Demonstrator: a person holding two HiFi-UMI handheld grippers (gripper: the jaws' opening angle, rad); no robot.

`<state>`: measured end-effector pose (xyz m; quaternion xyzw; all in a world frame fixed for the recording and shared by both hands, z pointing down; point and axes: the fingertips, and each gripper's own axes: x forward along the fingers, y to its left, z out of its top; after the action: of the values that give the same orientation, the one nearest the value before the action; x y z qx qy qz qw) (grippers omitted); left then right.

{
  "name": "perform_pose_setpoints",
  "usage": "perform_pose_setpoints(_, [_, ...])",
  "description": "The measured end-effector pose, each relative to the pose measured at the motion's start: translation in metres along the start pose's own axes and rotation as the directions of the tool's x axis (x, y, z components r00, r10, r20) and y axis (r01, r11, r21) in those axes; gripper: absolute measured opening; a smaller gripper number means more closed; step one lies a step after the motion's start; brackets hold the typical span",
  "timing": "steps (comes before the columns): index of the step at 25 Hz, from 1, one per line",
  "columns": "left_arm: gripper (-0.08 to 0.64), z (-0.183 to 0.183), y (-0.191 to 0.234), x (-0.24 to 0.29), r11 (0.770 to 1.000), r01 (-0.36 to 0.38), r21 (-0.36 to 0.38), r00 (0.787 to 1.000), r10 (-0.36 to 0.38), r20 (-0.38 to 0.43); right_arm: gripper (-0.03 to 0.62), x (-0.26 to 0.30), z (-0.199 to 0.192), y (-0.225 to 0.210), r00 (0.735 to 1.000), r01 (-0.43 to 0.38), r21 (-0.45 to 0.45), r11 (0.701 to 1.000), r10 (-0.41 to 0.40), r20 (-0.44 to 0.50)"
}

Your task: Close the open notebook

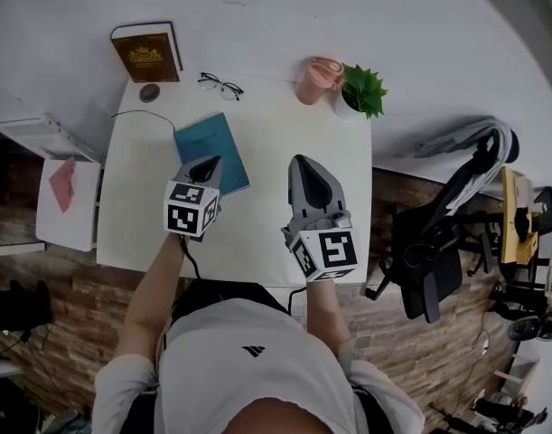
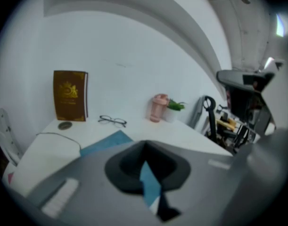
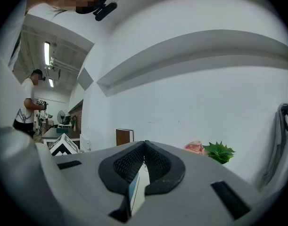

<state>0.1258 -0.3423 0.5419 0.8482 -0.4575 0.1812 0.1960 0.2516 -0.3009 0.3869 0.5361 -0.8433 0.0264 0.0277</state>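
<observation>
bright even light; dark fisheye corners; left gripper view blurred

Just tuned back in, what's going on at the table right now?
A person holds a gripper in each hand above the white table. The blue notebook lies flat with its cover up and looks closed. The left gripper hangs over its near edge, the right gripper beside it over bare table; both have jaws together, holding nothing.

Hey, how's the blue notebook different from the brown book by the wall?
The blue notebook lies flat on the table; the brown book stands upright against the wall. The notebook's cover is plain, while the book's bears a gold emblem. Both are closed.
</observation>
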Motion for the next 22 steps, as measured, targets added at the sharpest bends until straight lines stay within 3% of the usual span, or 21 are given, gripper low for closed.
perform_pose_setpoints(9, [0.006, 0.029, 0.017, -0.073, 1.000, -0.024, 0.009, 0.988, 0.023, 0.150, -0.008, -0.009, 0.010, 0.031, 0.999, 0.038, -0.009, 0.999, -0.038, 0.019])
perform_pose_setpoints(22, [0.006, 0.055, 0.026, -0.156, 0.991, -0.079, 0.112, 0.951, 0.041, 0.308, -0.008, -0.038, 0.024, 0.071, 0.994, 0.108, -0.027, 0.994, -0.107, 0.036])
